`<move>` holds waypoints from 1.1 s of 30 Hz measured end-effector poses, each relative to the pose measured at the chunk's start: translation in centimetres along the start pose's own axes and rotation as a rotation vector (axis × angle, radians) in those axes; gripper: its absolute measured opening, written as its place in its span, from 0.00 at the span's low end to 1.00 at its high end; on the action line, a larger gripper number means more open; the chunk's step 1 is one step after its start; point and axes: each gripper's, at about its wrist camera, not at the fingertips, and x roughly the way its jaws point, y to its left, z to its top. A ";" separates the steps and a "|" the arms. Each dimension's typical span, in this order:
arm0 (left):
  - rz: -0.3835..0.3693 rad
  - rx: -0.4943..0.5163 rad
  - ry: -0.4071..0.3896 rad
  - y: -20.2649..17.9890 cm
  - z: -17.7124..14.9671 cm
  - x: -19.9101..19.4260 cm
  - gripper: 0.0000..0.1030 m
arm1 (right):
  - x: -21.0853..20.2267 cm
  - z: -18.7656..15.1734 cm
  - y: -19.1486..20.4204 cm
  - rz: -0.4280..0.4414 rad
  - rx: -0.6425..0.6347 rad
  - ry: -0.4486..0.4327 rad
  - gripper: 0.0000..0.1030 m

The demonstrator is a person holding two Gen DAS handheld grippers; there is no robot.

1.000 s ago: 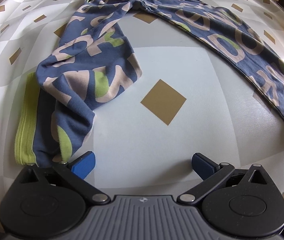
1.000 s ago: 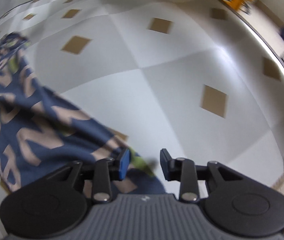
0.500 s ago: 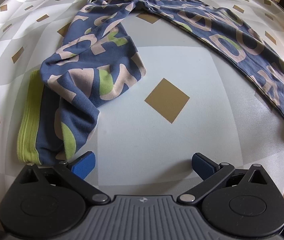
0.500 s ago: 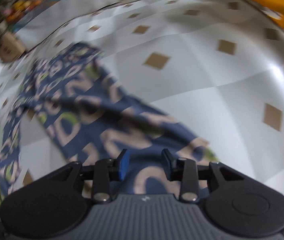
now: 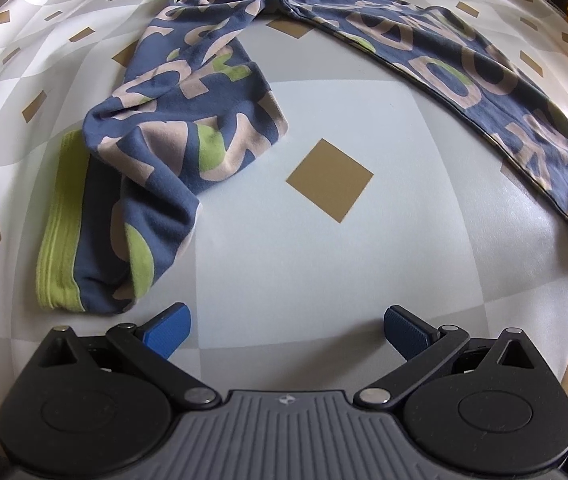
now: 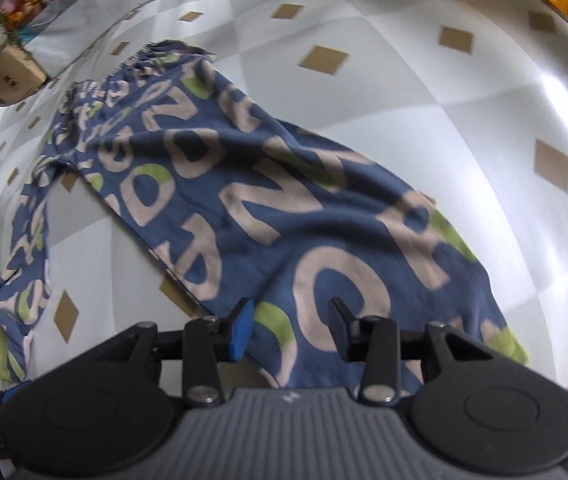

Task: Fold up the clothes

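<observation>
Blue letter-print trousers (image 5: 204, 128) lie spread on the checked tablecloth (image 5: 324, 248), one leg crumpled near the left gripper (image 5: 286, 326), green cuff (image 5: 60, 232) showing. Left gripper's jaws stand wide apart, nothing between. Right gripper (image 6: 290, 330) hangs over the other leg, jaws opening, pads not pressing cloth.

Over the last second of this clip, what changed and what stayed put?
The right claw swung from the far trouser leg's end, with mostly bare tablecloth ahead, to look along the trousers toward the waistband. Its jaws are opening, nothing pinched; the leg lies below them. The left claw stayed wide open and empty by the bunched leg with the green cuff; the tablecloth is unchanged.
</observation>
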 end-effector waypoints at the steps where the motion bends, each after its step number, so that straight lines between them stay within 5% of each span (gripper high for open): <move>1: -0.001 0.001 0.001 0.0 -0.1 0.0 1.00 | 0.2 -0.2 -0.1 -0.010 0.008 0.006 0.38; 5: -0.001 -0.003 0.007 0.2 -0.5 -0.2 1.00 | 2.0 -1.4 -0.4 -0.053 0.032 0.059 0.39; 11: 0.013 -0.049 0.026 1.6 -1.3 -0.3 1.00 | 1.9 -2.8 1.2 -0.186 -0.128 0.064 0.38; 23: 0.117 -0.219 0.039 6.7 -2.4 -0.8 1.00 | 0.9 -4.2 1.0 -0.279 -0.142 0.144 0.45; 27: 0.143 -0.274 0.045 7.6 -2.7 -0.8 1.00 | 0.4 -4.2 2.0 -0.317 -0.179 0.099 0.45; 33: 0.206 -0.174 0.004 5.5 -2.2 -0.9 1.00 | -0.2 -3.2 3.2 -0.191 -0.175 0.027 0.47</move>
